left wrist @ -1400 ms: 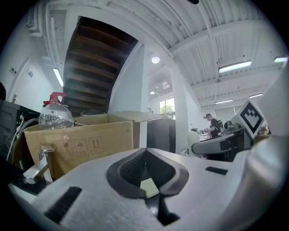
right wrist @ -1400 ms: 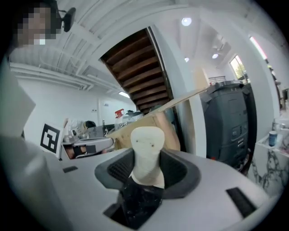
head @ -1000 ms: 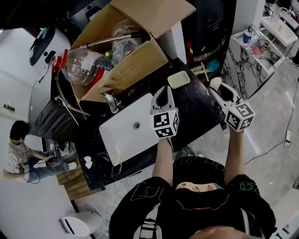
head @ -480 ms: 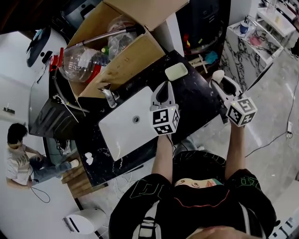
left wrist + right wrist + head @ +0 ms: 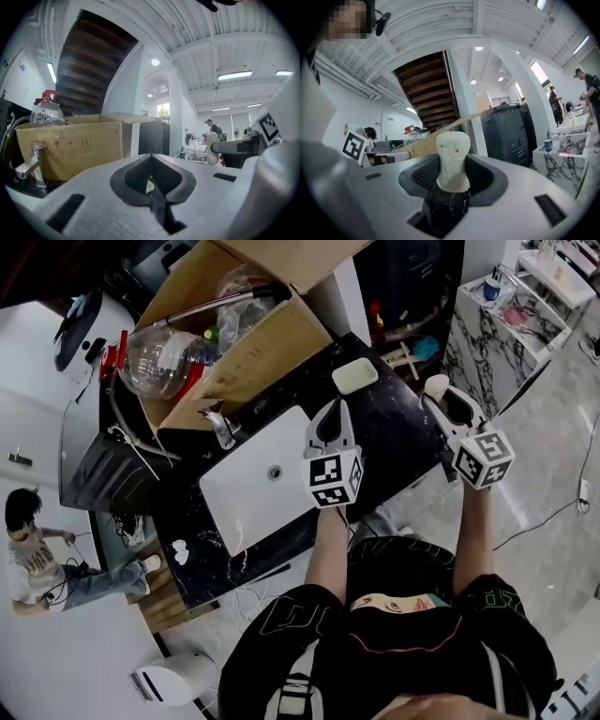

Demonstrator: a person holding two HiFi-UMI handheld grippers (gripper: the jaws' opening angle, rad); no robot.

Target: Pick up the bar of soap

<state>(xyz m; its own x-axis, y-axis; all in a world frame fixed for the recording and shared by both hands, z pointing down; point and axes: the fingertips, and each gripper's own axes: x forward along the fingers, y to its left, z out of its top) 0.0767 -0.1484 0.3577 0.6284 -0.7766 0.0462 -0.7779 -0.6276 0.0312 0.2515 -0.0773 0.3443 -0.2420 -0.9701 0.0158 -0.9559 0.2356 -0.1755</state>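
Right of the sink [image 5: 246, 495], the left gripper [image 5: 332, 409] is held over the basin's end with its jaws pressed together and empty. The right gripper [image 5: 442, 395] is held well to the sink's right with its jaws spread, and nothing is gripped. For a clean pick the nearer left jaws are best opened wider than the bar's short side and lowered squarely across it. The soap [image 5: 355, 377] is laid flat just beyond the sink's far right corner, its long axis roughly in line with the sink's long side.
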